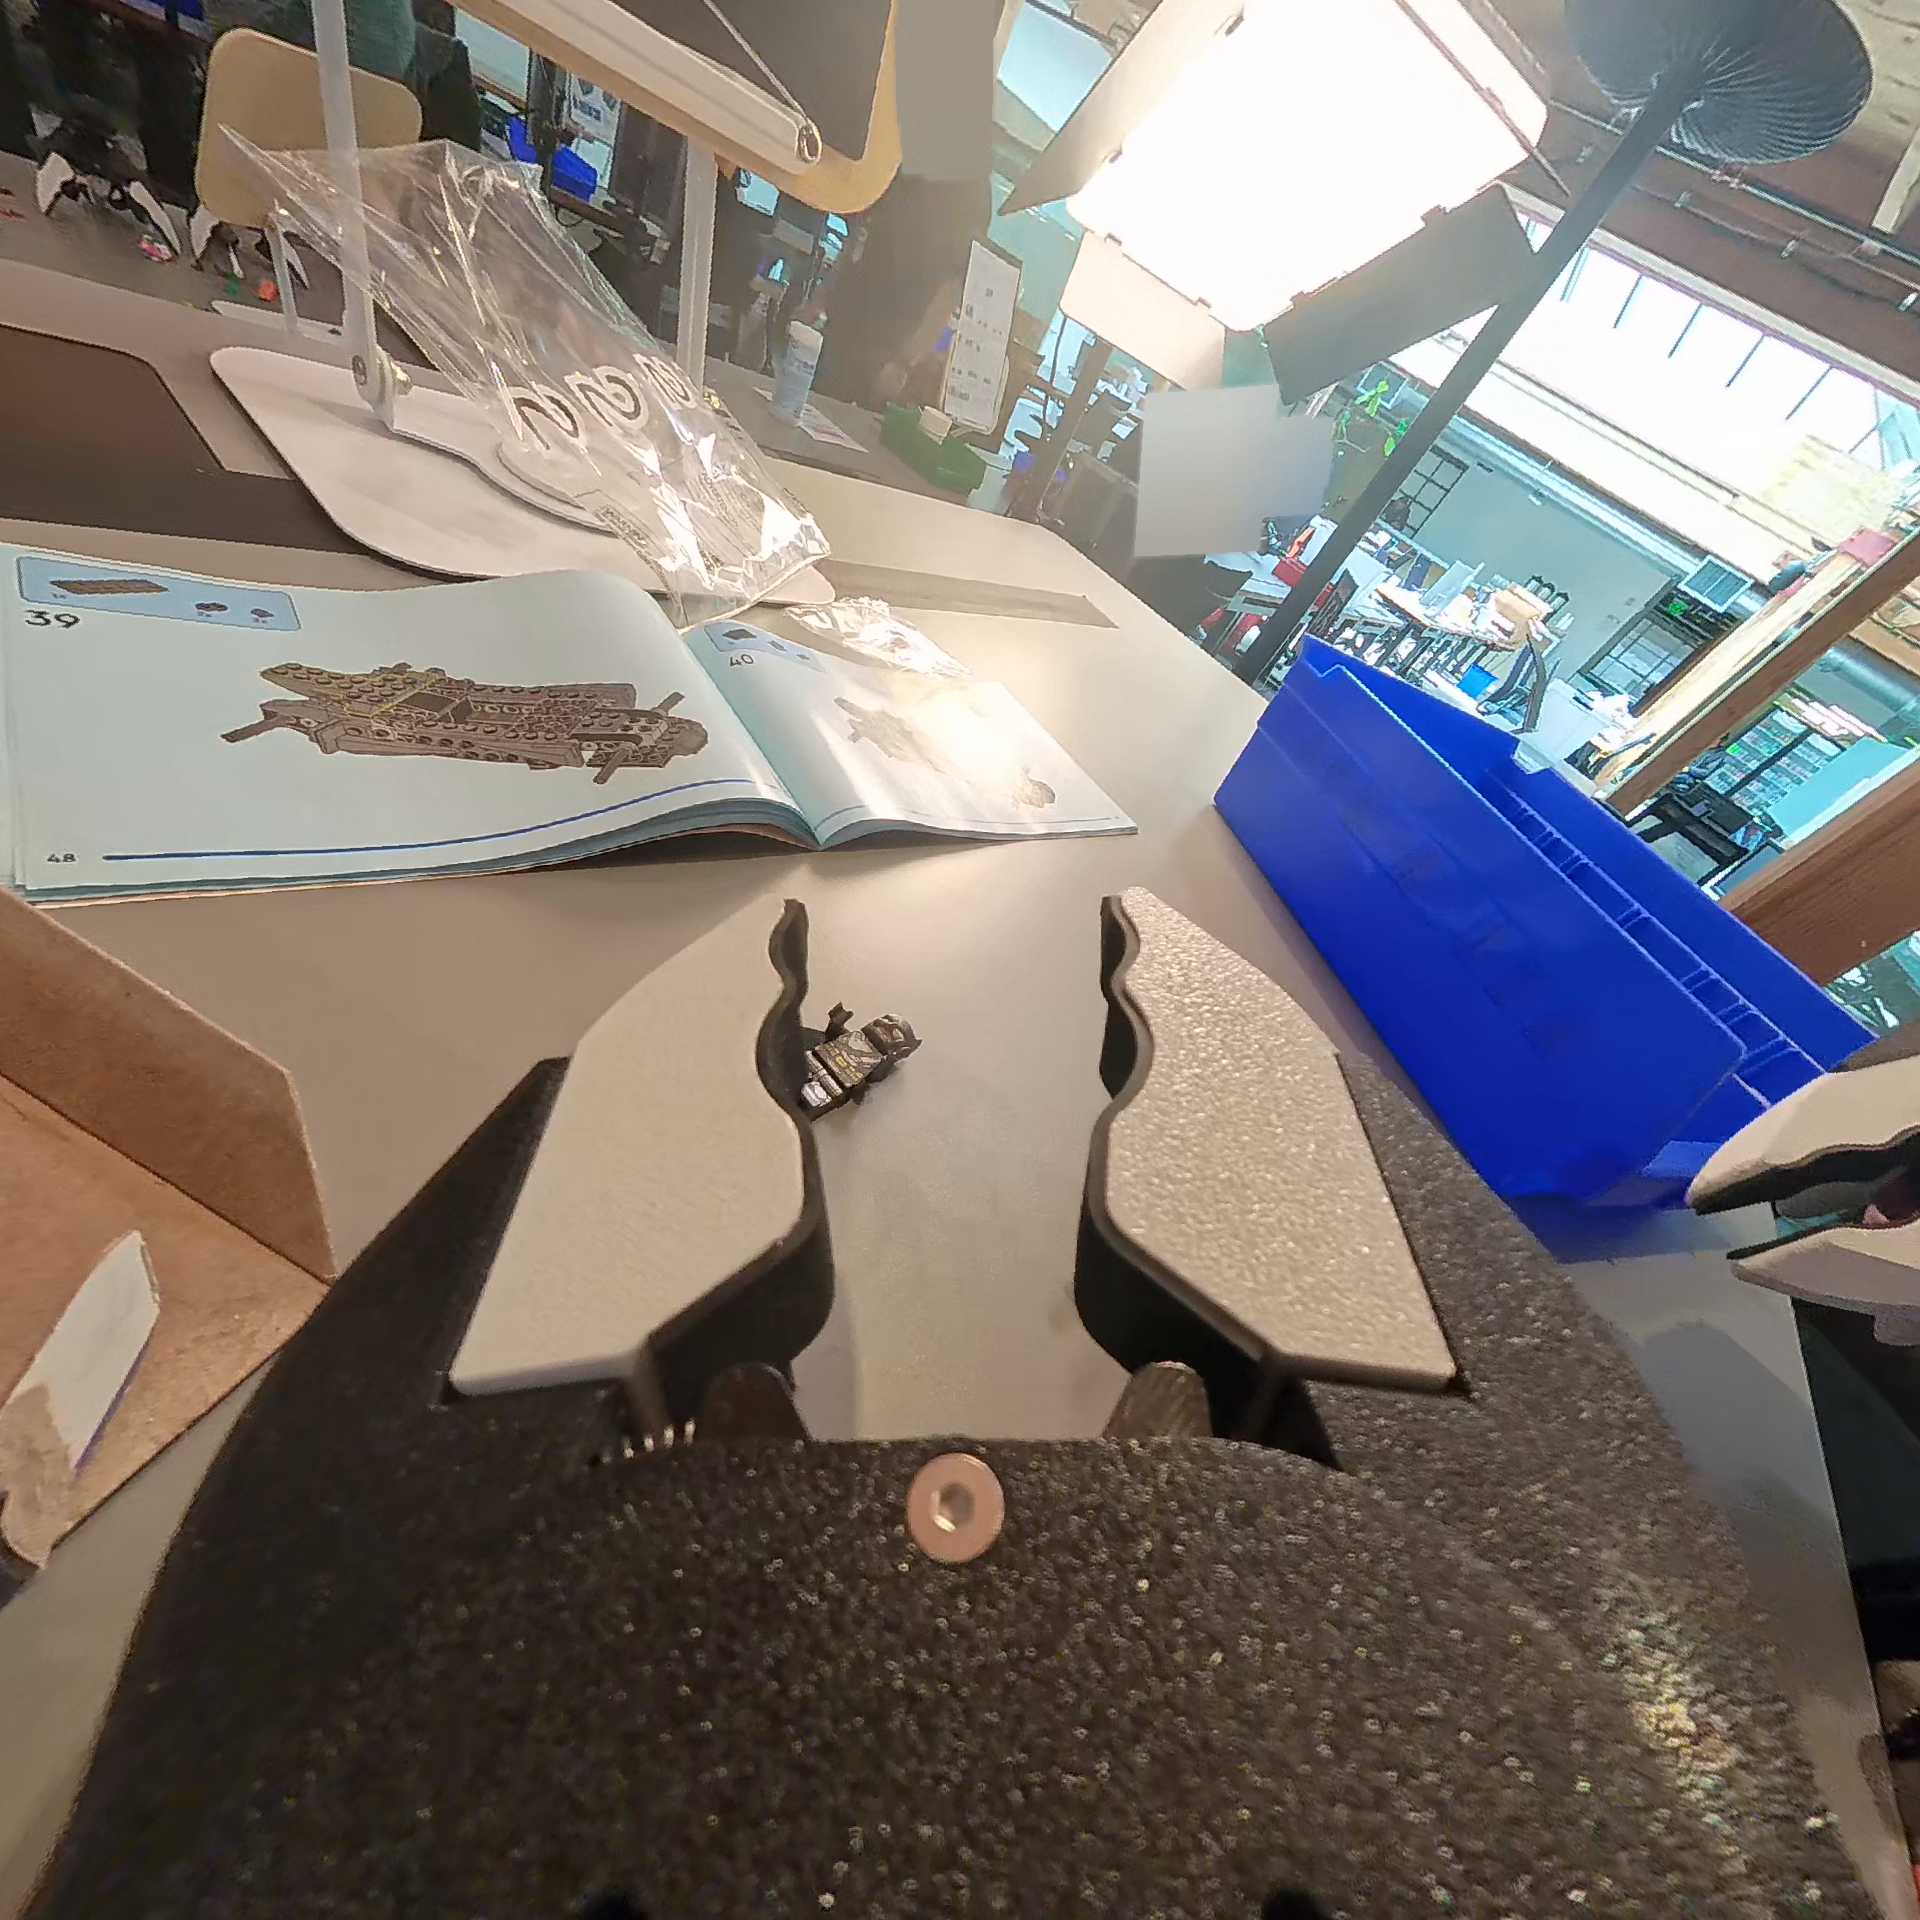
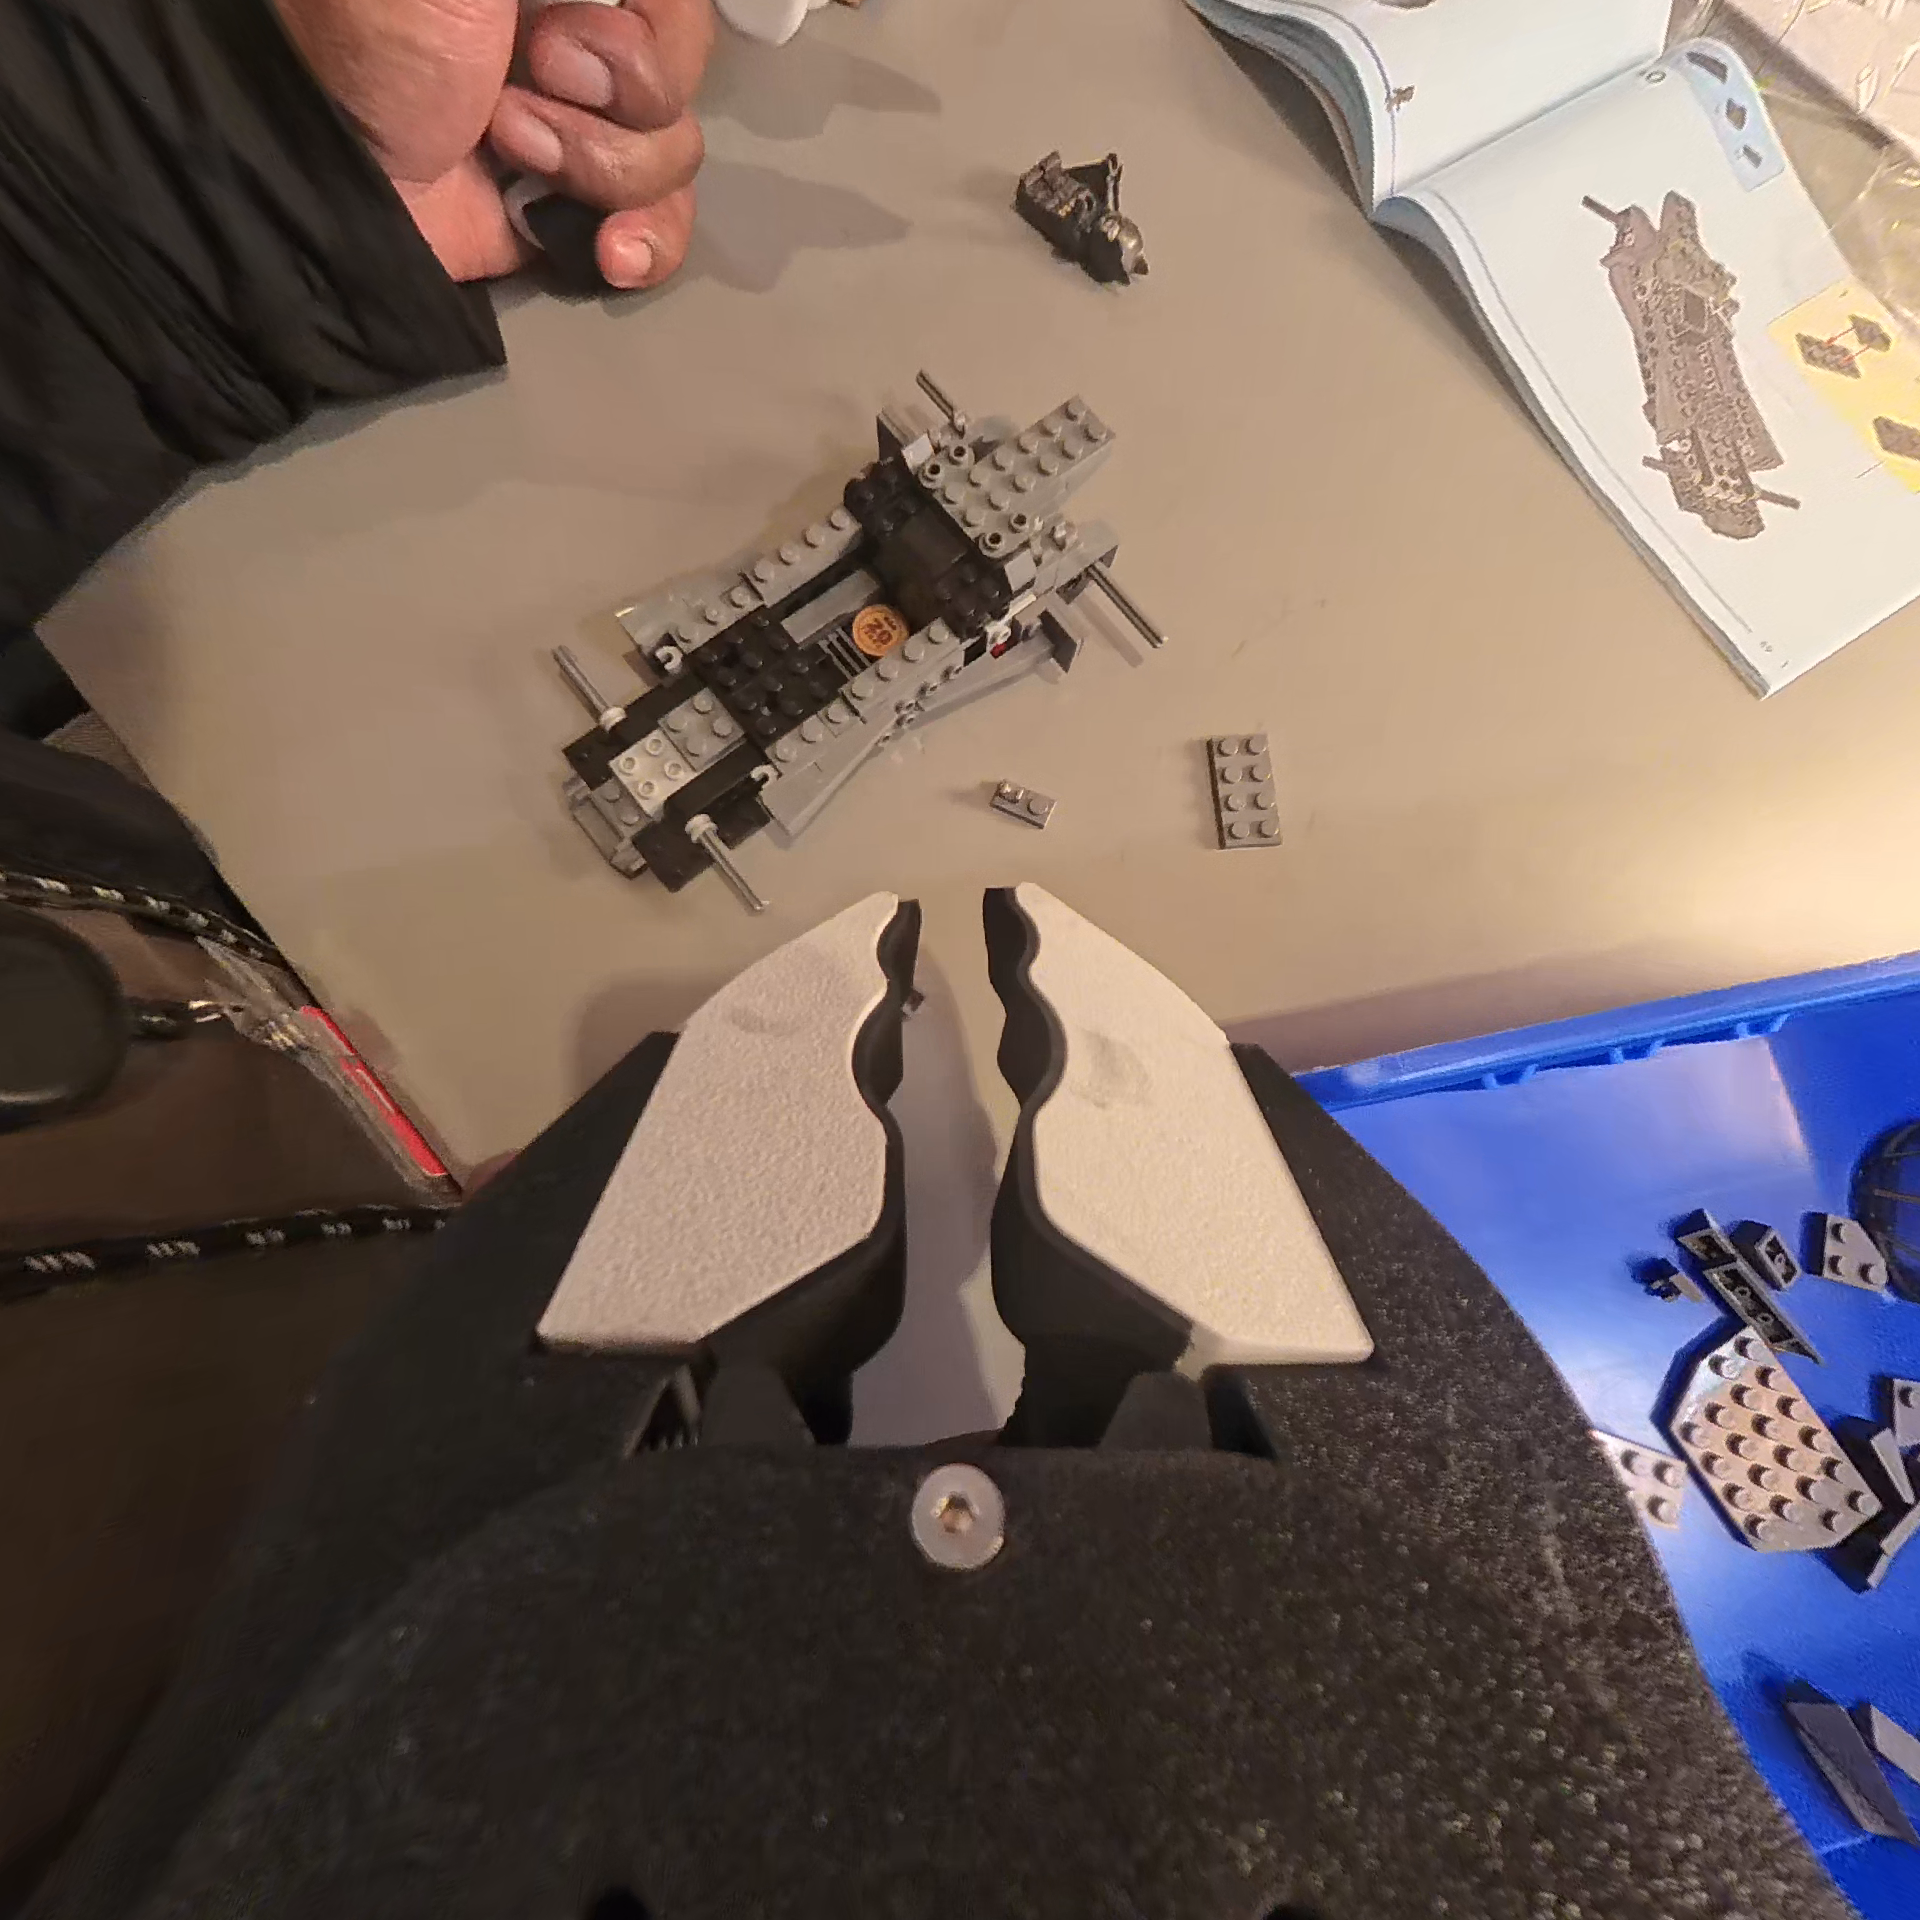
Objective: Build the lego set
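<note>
The blue bin point(image 2: 1558, 1049) is cut off at the edge of both views, so only some of its loose grey pieces point(image 2: 1766, 1455) show. A tiny dark speck sits against the inner face of the right tool's point(image 2: 952, 904) left finger — too small to identify. That tool's fingers stand a narrow way apart with bare tabletop point(image 2: 312, 831) showing between them; nothing is pinched.

The left tool point(image 1: 951, 914) is spread wide. A small dark minifigure point(image 1: 857, 1055) lies on its back on the tabletop between the fingers, just beside the left one; whether they touch cannot be told.

Ahead of the right tool lies a grey-and-black brick model point(image 2: 862, 634), its long axis running diagonally from near-left to far-right, with thin axle pins sticking out sideways. Just right of it are a small grey plate point(image 2: 1023, 800) and a larger grey plate point(image 2: 1244, 792). An open instruction booklet point(image 1: 416, 717) lies beyond, with a crumpled clear bag point(image 1: 540, 384) behind it and a cardboard box point(image 1: 156, 1091) at left. A hand point(image 2: 582, 135) grips a handle at the far left of the right wrist view.
</note>
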`<state>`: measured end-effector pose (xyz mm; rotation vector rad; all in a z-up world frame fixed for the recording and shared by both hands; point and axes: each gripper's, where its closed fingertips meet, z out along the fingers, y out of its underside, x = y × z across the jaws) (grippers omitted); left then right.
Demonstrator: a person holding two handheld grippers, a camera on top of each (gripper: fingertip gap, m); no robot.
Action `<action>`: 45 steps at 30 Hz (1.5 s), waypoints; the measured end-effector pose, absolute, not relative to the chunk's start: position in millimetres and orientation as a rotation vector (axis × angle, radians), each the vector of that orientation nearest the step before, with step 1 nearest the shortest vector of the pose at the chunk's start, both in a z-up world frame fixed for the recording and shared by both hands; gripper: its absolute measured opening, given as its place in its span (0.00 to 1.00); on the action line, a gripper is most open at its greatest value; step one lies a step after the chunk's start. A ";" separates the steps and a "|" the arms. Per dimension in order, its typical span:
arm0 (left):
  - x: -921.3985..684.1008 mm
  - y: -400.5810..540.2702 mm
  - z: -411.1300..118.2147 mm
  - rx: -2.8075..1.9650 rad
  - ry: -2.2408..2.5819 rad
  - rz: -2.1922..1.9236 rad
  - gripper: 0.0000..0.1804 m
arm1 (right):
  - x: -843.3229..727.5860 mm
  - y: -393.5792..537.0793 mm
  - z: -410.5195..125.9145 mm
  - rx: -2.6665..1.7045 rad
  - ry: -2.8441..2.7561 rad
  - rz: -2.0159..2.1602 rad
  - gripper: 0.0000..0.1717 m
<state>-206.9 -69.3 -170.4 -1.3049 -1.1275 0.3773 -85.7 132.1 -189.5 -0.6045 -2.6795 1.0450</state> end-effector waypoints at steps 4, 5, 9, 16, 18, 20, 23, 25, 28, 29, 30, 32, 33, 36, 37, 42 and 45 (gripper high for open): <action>-207.5 -69.2 -170.9 -1.307 -1.129 0.372 0.30 | -87.9 130.5 -191.0 -0.597 -2.692 1.046 0.08; -207.7 -69.2 -170.9 -1.306 -1.130 0.370 0.30 | -87.9 129.6 -191.1 -0.592 -2.696 1.048 0.08; -208.1 -68.8 -171.4 -1.309 -1.131 0.364 0.30 | -87.4 128.0 -191.1 -0.566 -2.711 1.051 0.08; -208.3 -68.4 -171.8 -1.314 -1.132 0.364 0.30 | -81.7 136.9 -180.7 -0.569 -2.766 1.094 0.08; -208.2 -68.3 -171.7 -1.314 -1.132 0.365 0.30 | -80.8 144.0 -174.3 -0.568 -2.776 1.103 0.08; -208.0 -68.3 -171.4 -1.313 -1.131 0.368 0.30 | -83.0 156.3 -164.6 -0.563 -2.776 1.105 0.08; -207.6 -68.2 -171.2 -1.315 -1.129 0.372 0.30 | -104.0 192.7 -148.4 -0.615 -2.722 1.053 0.08; -207.5 -67.6 -171.5 -1.320 -1.129 0.376 0.30 | -128.3 230.4 -144.2 -0.678 -2.668 0.940 0.08; -207.4 -67.2 -171.7 -1.324 -1.128 0.379 0.30 | -163.5 290.8 -144.8 -0.826 -2.584 0.745 0.11; -207.4 -67.6 -171.4 -1.320 -1.129 0.379 0.30 | -170.6 304.8 -144.2 -0.850 -2.562 0.710 0.11; -207.4 -68.4 -171.2 -1.314 -1.130 0.377 0.30 | -176.2 315.5 -143.3 -0.863 -2.542 0.686 0.11; -207.5 -69.5 -170.8 -1.304 -1.132 0.376 0.30 | -182.7 328.4 -143.0 -0.884 -2.519 0.660 0.11; -207.6 -69.7 -170.6 -1.302 -1.133 0.376 0.30 | -184.3 331.3 -143.2 -0.891 -2.511 0.659 0.11; -207.6 -69.8 -170.8 -1.302 -1.134 0.375 0.30 | -185.4 332.0 -146.0 -0.890 -2.508 0.660 0.11; -207.6 -70.0 -170.7 -1.301 -1.134 0.376 0.30 | -185.4 331.5 -147.6 -0.883 -2.511 0.655 0.11; -207.7 -69.7 -170.9 -1.303 -1.135 0.376 0.30 | -196.6 332.4 -155.3 -0.812 -2.538 0.601 0.11; -207.8 -69.3 -171.2 -1.306 -1.136 0.374 0.30 | -217.5 327.1 -160.4 -0.593 -2.601 0.575 0.13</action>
